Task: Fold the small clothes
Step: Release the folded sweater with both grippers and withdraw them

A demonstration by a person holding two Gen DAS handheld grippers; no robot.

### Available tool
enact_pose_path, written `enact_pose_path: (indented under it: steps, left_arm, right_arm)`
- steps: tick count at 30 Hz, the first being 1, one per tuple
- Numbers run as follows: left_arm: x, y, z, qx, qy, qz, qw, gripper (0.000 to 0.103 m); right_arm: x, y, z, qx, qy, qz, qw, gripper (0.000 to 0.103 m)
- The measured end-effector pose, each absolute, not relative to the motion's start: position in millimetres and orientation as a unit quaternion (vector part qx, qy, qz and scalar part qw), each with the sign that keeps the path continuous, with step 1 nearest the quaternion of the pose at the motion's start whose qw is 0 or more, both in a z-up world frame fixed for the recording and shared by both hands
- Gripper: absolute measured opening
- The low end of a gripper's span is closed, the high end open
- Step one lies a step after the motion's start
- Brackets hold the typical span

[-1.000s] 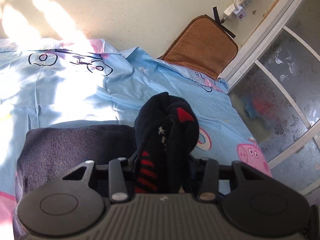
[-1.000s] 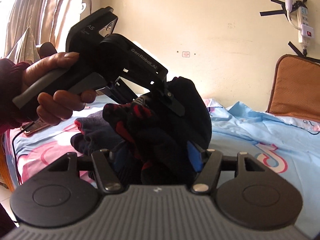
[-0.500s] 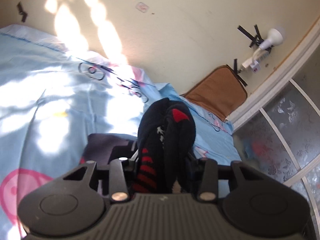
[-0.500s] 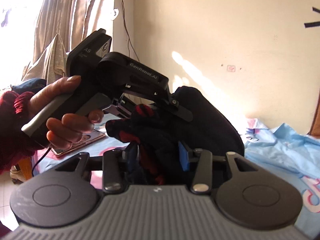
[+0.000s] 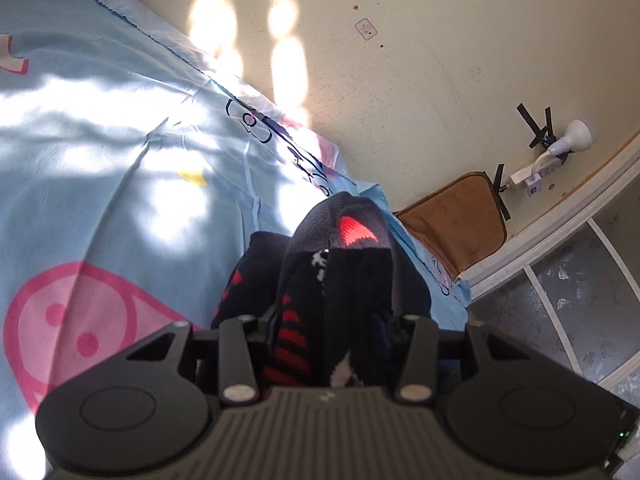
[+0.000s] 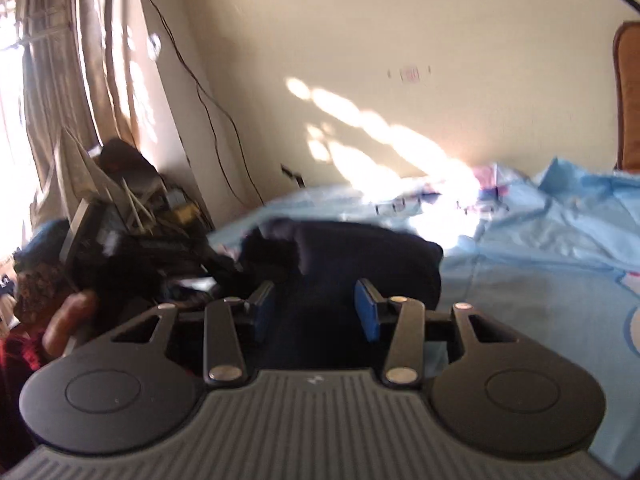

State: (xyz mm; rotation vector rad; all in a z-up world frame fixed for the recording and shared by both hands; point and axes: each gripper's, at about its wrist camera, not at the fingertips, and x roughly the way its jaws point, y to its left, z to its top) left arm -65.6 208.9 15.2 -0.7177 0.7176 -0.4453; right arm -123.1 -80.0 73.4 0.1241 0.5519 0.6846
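Sunlight dappling across a blue cartoon bedsheet (image 5: 120, 152) and cream wall (image 5: 420, 60), left gripper (image 5: 328, 332) clamping bundled dark socks (image 5: 340, 264), right gripper (image 6: 316, 312) gaping, holding nothing, over dark clothing (image 6: 360, 256), curtain (image 6: 72, 80) hanging left.

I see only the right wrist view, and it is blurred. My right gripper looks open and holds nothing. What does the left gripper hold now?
Observer: In the left wrist view, the left gripper is shut on a bundle of dark socks with red stripes.
Operator: Is the bundle deep in the gripper, or only at the tips?
Observer: Deep. It stands out well past the fingers, and a red patch shows near its far end.
Operator: What is at the side that my view does not show?
Observer: A frosted glass door stands at the right of the blue bedsheet, just beyond its corner.
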Motion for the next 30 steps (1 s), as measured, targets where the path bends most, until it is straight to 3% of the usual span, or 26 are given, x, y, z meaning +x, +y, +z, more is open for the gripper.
enact_pose_path:
  steps: [4,8,12,17,20,23,25,30]
  left_arm:
    - [-77,211,37,-0.307,0.341,-0.193,0.868,0.046]
    - [-100,216,93,-0.291,0.250,-0.191,0.903,0.045]
    - [-97,179,127,-0.244,0.215,-0.237,0.915,0.045]
    - [-65,141,108,-0.217,0.248,-0.243,0.912,0.045]
    - [-48,144,82,-0.229,0.268,-0.213,0.911,0.044]
    - [-35,152,56,-0.224,0.288,-0.172,0.915,0.030]
    - [-29,160,39,-0.212,0.294,-0.136,0.922,0.009]
    - [-23,181,29,-0.268,0.296,-0.138,0.907,0.006]
  right_arm:
    - [-132,-62,67,0.017,0.268,0.314,0.911,0.053]
    - [-140,-65,64,0.005,0.254,0.318,0.913,0.054]
    - [-134,-76,72,0.032,0.247,0.328,0.911,0.054]
    - [-140,-92,89,0.027,0.182,0.309,0.933,0.054]
    - [-126,-93,82,0.029,0.210,0.297,0.931,0.053]
    - [-109,-89,62,0.053,0.263,0.302,0.915,0.055]
    - [-110,-83,63,0.043,0.256,0.305,0.916,0.056]
    - [-121,-99,79,0.046,0.211,0.302,0.928,0.054]
